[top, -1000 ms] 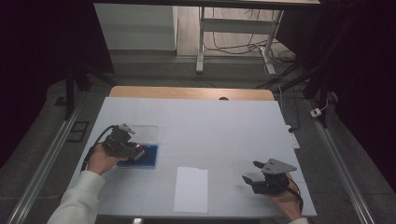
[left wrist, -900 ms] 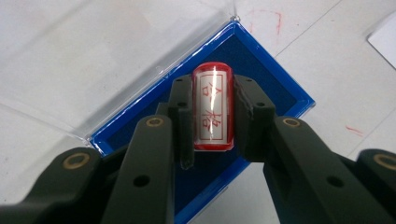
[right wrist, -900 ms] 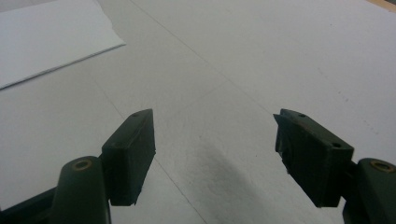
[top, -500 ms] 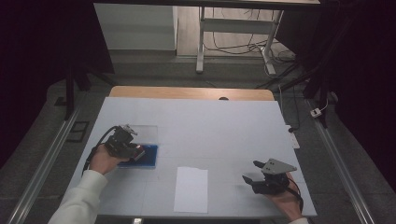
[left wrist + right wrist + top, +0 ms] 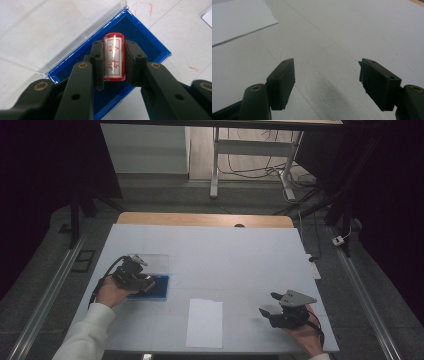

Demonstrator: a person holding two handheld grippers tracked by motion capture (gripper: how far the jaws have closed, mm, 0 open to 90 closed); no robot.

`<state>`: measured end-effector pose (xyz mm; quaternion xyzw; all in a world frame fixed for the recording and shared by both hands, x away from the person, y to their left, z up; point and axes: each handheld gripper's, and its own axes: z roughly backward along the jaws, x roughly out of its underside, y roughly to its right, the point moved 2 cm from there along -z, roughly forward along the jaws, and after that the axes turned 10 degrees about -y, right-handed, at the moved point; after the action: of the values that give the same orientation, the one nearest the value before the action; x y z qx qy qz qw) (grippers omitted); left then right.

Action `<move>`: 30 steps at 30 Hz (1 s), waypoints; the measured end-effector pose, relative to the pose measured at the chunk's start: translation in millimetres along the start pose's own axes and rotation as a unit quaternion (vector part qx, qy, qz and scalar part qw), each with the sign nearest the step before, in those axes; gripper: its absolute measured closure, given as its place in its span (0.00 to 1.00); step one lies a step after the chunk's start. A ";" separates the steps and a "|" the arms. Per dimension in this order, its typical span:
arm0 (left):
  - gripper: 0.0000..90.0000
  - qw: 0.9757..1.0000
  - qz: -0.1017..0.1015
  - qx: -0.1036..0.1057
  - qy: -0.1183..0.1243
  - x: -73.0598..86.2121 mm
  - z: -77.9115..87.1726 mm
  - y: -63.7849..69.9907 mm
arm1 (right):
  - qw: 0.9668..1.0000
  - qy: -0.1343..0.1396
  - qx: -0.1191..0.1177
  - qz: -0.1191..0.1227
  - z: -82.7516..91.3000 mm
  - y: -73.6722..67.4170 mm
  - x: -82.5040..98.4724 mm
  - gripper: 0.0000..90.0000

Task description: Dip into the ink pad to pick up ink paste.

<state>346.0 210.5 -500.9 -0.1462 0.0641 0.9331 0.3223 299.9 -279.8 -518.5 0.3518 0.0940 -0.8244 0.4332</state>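
At the left of a pale worktop (image 5: 240, 255), a person's left gripper (image 5: 113, 61) clamps a small red cylindrical stamp (image 5: 114, 60) with red characters on its white label, holding it over the dark blue pad of an open ink case (image 5: 150, 47) whose clear lid (image 5: 155, 262) lies folded back. Near the front edge at the middle lies a white sheet of paper (image 5: 205, 322). At the right, the right gripper (image 5: 327, 82) sits low over bare worktop, its jaws spread wide with nothing between them.
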 end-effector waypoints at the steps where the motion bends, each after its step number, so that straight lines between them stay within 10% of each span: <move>1: 0.79 1.000 -0.002 -0.001 0.001 0.1 0.3 0.2 | 1.000 0.002 -0.001 0.000 0.0 -0.3 -0.1 0.32; 6: 0.78 0.999 0.010 0.005 0.051 7.2 15.1 -6.1 | 1.000 0.004 0.000 -0.004 1.8 1.7 0.7 0.32; 21: 0.78 0.994 -0.033 0.032 0.098 7.5 49.7 25.9 | 1.000 0.000 0.001 -0.009 1.2 4.2 3.0 0.32; 24: 0.78 0.988 -0.038 0.083 0.126 5.6 58.6 37.1 | 1.000 0.000 -0.001 -0.008 -0.1 3.7 2.9 0.32; 30: 0.78 0.984 -0.085 0.078 0.133 -6.4 69.5 66.9 | 1.000 -0.003 0.000 -0.007 0.6 4.2 3.6 0.32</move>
<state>293.2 169.2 -431.3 -0.2481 0.1657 0.8667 0.3998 301.5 -284.9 -519.8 0.3488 0.0949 -0.8285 0.4277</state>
